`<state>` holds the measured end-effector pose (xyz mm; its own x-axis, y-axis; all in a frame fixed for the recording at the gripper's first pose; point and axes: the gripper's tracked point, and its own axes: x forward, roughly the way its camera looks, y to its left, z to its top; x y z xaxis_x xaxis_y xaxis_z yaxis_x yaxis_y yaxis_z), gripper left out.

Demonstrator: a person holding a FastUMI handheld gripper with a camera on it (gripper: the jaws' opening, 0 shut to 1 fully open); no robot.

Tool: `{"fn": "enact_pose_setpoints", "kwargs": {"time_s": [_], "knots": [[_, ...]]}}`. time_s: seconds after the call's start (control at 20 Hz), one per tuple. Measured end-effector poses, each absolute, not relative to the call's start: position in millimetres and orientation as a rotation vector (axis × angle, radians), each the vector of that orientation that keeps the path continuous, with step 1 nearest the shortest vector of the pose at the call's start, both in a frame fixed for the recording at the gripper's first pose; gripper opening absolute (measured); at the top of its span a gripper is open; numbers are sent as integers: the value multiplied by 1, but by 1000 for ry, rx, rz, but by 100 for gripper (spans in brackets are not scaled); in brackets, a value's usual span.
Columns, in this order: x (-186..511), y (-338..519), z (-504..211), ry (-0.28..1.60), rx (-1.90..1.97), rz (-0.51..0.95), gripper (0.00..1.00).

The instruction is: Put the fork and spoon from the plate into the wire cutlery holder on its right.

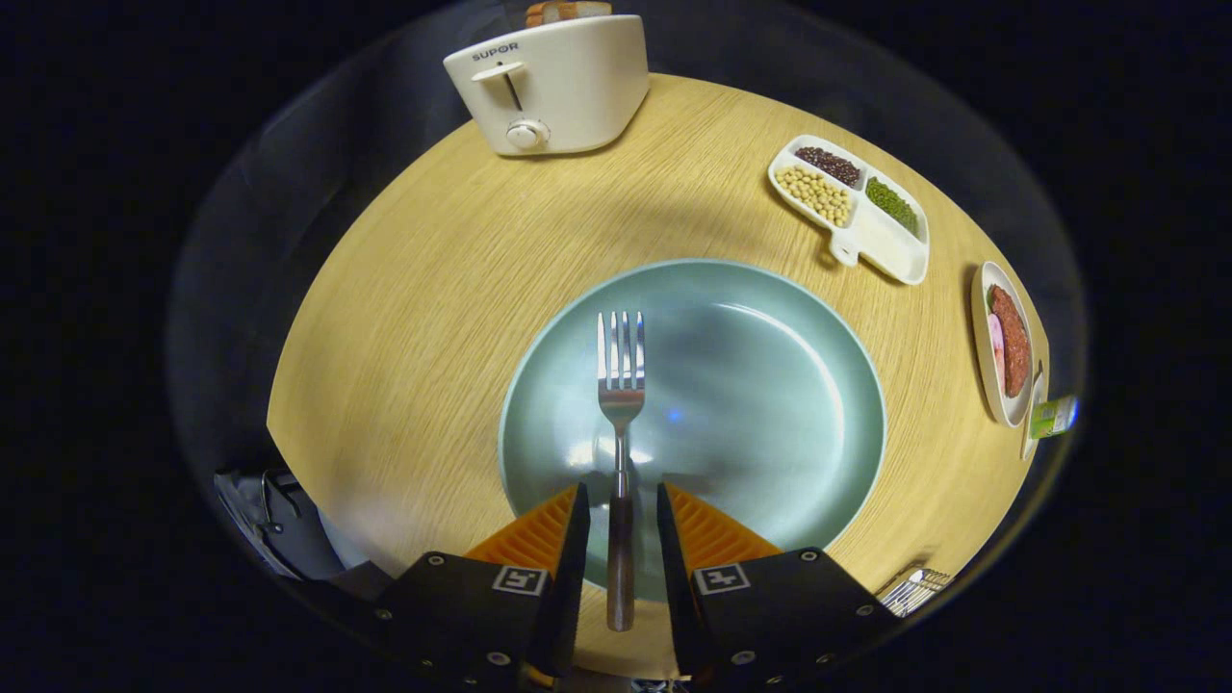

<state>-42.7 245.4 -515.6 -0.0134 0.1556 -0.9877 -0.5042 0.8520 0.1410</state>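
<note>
Fork [621, 385] lies on the green plate [828, 385], tines pointing away from the gripper [621, 510], handle running back between the two fingers. Fingers sit either side of the handle w/ a slim gap each side, so gripper looks open around it, not pressing yet; can't rule out a light touch lower down where the handle goes dark.

No spoon on the plate as far as I can see. The wire holder [914, 587] is probably the bit of metal grid just beside the right finger, near the table [433, 289] edge; too little of it shows to tell what's inside. So the spoon may already be in there, but that's a guess.

Progress, as I judge it: fork not moved yet, at the grasp stage. Left to do: close on the handle, lift, carry over to the right, drop in the holder. Spoon status unknown.

Other stuff, all well apart from the plate: toaster [553, 87] far side w/ bread in it, divided dish [852, 207] of beans beyond the plate on the right, small plate of meat [1006, 342] further right.
</note>
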Motion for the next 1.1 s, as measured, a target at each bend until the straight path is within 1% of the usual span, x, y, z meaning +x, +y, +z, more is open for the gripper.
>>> {"fn": "enact_pose_setpoints", "kwargs": {"time_s": [0.05, 0.1, 0.15, 0.2, 0.25, 0.35, 0.45, 0.8, 1.1], "knots": [[-42, 245, -518, 1510, -317, 523, 34], [-44, 243, -517, 1530, -341, 509, 30], [-43, 247, -517, 1530, -336, 502, 21], [-43, 247, -518, 1531, -339, 500, 17], [-43, 247, -519, 1530, -336, 498, 11], [-45, 248, -517, 1528, -312, 502, 7], [-42, 249, -517, 1506, -264, 484, 4], [-24, 228, -473, 1381, -125, 364, 4], [-37, 164, -422, 1304, -24, 181, 4]]}}
